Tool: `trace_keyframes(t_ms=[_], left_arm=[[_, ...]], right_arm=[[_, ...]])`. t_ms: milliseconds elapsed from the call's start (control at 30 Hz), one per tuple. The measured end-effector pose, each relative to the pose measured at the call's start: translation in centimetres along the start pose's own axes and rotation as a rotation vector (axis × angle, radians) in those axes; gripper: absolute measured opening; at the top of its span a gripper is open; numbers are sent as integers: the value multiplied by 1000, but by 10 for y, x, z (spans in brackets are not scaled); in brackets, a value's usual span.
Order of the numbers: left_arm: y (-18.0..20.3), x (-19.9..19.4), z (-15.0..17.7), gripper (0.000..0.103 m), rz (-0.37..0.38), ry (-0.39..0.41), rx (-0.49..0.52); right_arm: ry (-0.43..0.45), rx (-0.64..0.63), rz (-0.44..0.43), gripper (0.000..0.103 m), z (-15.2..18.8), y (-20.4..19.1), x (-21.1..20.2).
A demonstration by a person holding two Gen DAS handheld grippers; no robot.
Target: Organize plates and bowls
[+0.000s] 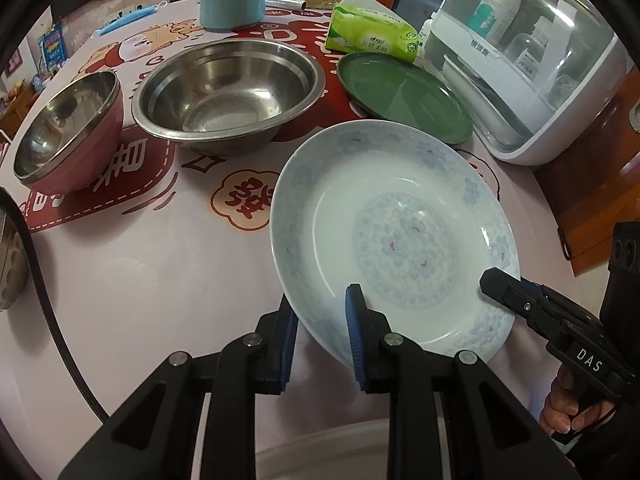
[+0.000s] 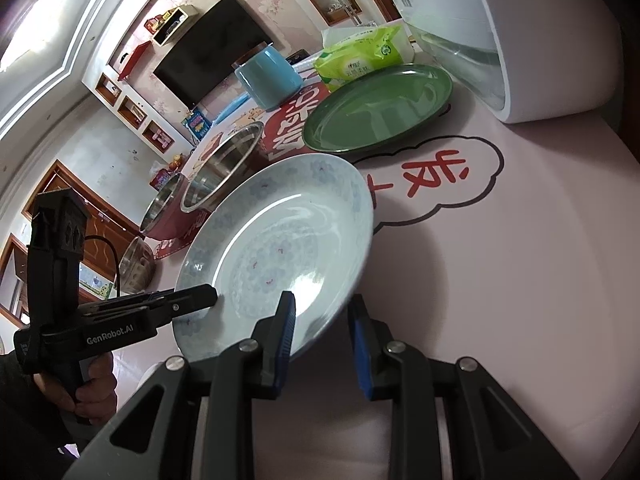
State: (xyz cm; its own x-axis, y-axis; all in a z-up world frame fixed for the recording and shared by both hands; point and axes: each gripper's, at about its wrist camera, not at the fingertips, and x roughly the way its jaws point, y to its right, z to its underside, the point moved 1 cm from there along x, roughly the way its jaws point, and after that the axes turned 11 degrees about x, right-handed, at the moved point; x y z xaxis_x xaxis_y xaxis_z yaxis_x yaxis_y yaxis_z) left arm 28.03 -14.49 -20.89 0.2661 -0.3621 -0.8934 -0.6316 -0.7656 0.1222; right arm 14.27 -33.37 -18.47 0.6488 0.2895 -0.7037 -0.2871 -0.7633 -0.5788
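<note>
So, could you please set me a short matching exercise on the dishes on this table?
Things:
1. floral plate
2. green plate
3. large steel bowl
4. pink bowl

States:
A. flat on the table beside the tissue pack
B. at the far left, steel inside
C. tilted, gripped at its rim by both grippers
D. between the pink bowl and the green plate

Pairs: 1-C, 2-A, 3-D, 4-B
</note>
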Motion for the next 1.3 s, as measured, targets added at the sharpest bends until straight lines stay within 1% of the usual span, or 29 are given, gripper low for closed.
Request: trace_keyframes(t_ms=[167, 500, 700, 867, 1133, 1300], left_arm=[[3, -11, 2, 22, 4, 13, -6], [13, -54, 18, 22, -21, 81, -1], [19, -79, 39, 22, -35, 110, -15], [23, -99, 64, 22, -45, 128, -29], [28, -123, 102, 22, -68, 145, -51], [28, -132, 123, 22, -42, 139, -65]], right_arm=[[27, -8, -16, 26, 0, -3, -10], [80, -44, -42, 26, 8, -21, -36], [86, -91, -68, 25, 20, -33, -50], [80, -138, -85, 25, 35, -43, -62], [47, -208, -82, 25, 64, -58, -75], [25, -249, -75, 25, 78, -65, -83]])
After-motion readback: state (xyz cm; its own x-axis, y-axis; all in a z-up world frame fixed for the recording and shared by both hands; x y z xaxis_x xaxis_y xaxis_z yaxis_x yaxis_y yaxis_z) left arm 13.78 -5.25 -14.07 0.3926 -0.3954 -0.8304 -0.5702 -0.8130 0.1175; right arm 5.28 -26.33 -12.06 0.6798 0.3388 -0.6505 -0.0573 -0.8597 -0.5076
